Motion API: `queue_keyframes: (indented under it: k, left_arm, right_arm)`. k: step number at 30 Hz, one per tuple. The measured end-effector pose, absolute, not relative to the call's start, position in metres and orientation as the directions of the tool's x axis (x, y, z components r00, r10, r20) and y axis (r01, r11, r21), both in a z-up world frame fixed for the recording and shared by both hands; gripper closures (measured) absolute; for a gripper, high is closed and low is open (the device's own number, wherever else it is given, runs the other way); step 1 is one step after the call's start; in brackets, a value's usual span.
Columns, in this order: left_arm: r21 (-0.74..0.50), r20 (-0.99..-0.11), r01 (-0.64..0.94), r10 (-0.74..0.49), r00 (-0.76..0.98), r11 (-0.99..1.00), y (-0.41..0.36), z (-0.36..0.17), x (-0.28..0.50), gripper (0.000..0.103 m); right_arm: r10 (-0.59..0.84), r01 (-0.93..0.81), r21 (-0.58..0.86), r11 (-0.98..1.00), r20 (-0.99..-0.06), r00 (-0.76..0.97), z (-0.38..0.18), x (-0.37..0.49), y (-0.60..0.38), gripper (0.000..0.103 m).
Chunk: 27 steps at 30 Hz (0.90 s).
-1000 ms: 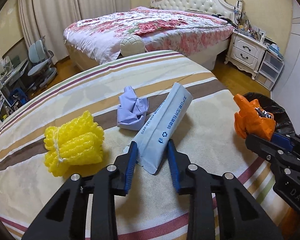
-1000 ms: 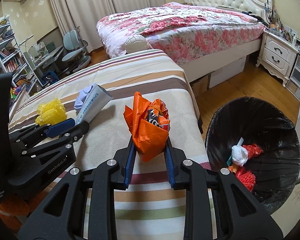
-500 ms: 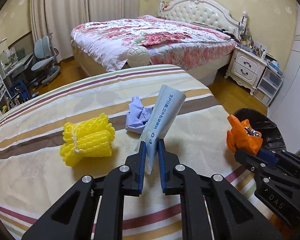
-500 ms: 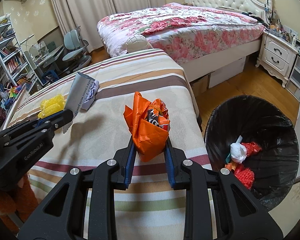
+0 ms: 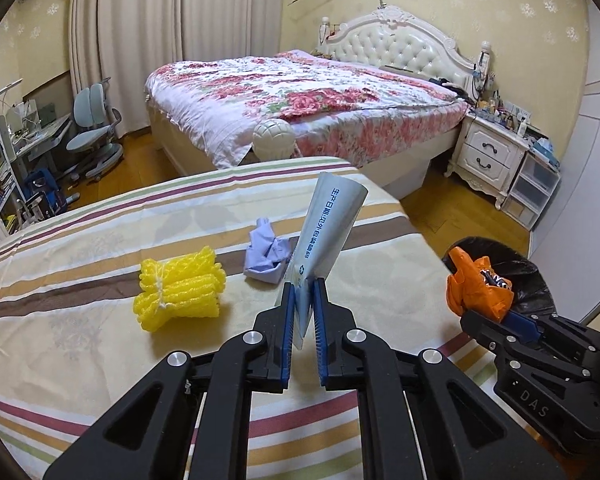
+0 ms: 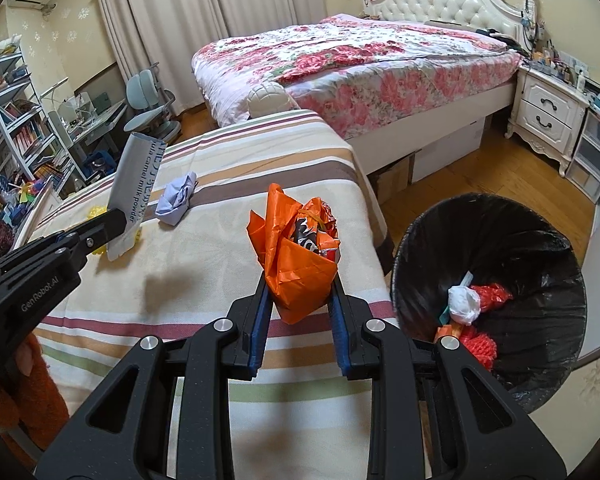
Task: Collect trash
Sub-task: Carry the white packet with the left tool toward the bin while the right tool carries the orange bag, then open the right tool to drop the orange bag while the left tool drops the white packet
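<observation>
— What has been changed in the last second?

— The grey-blue packet (image 5: 327, 232) has been lifted off the striped bedspread (image 5: 100, 360). A second ago it was lying flat there, with the left gripper (image 5: 303, 312) standing apart around its near end; now the jaws are clamped on its lower edge and it is held upright, clear of the cloth.

— And on the other side?

— Nothing has been altered. The orange wrapper (image 6: 300, 264) is still pinched in the right gripper (image 6: 300, 312), held above the bedspread's edge, just beside the black-lined bin (image 6: 488, 216).

— What is meant by that for the job?

— Two pieces are judged to be in hand and ready to be carried over the bin, where white and red rubbish is already lying. The yellow foam net (image 5: 180, 288) and the crumpled lilac paper (image 5: 268, 256) are left on the bedspread, near each other but apart.

— How is the packet seen to look?

— It is long and flat, flaring open at the top, with blue print and a recycling mark. It is judged light and limp, so some bending may be expected when it is swung.
</observation>
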State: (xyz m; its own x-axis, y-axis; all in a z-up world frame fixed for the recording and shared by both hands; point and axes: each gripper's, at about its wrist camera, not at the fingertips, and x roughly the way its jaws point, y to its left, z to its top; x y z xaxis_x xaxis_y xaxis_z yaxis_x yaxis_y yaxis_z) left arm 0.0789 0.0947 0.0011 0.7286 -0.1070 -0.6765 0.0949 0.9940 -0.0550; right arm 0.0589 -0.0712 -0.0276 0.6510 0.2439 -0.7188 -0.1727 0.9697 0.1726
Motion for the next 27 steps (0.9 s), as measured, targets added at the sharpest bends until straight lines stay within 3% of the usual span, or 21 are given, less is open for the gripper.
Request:
queue_keyframes:
  k: [27]
  left_arm:
    - [-0.105,-0.667,0.283,-0.279,0.691,0.953,-0.02,-0.007,0.077,0.093]
  right_arm:
    - [0.058,0.062,0.144,0.988,-0.702,0.71,-0.026,0.041,-0.18,0.076]
